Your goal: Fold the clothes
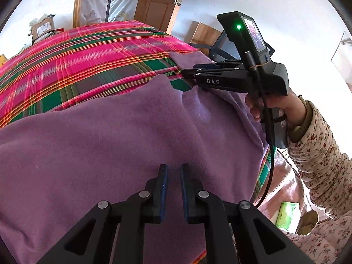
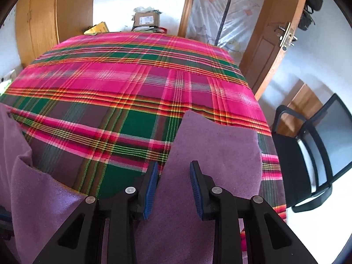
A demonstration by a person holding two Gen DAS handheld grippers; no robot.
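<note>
- A purple fleece garment [image 1: 105, 136] lay spread over the near part of a table covered with a pink, green and orange plaid cloth [image 1: 77, 66]; the same fleece [image 2: 211, 145] filled the near foreground of the right wrist view.
- The left gripper [image 1: 173, 169] pointed down over the middle of the fleece, its jaws standing narrow with only a slim gap between the blue pads. Purple fabric showed through that gap, but nothing was visibly pinched, and whether the tips pressed on the fabric could not be told.
- The right gripper [image 2: 173, 167] stood about half wide over the near right portion of the garment. Its left finger lay at the fleece's edge beside the plaid cloth [image 2: 132, 83], its right finger over the purple fabric; no fold was caught between them.
- In the left wrist view the right gripper [image 1: 187, 73] appeared from the side, held by a hand [image 1: 275, 107] in a floral sleeve [image 1: 319, 149], with its tips just above a raised flap of the fleece near the table's right edge.
- A black office chair [image 2: 308, 154] stood just beside the table's right side.
- A cardboard box [image 2: 146, 19] lay beyond the table's far edge, near a wooden door [image 2: 270, 44].
</note>
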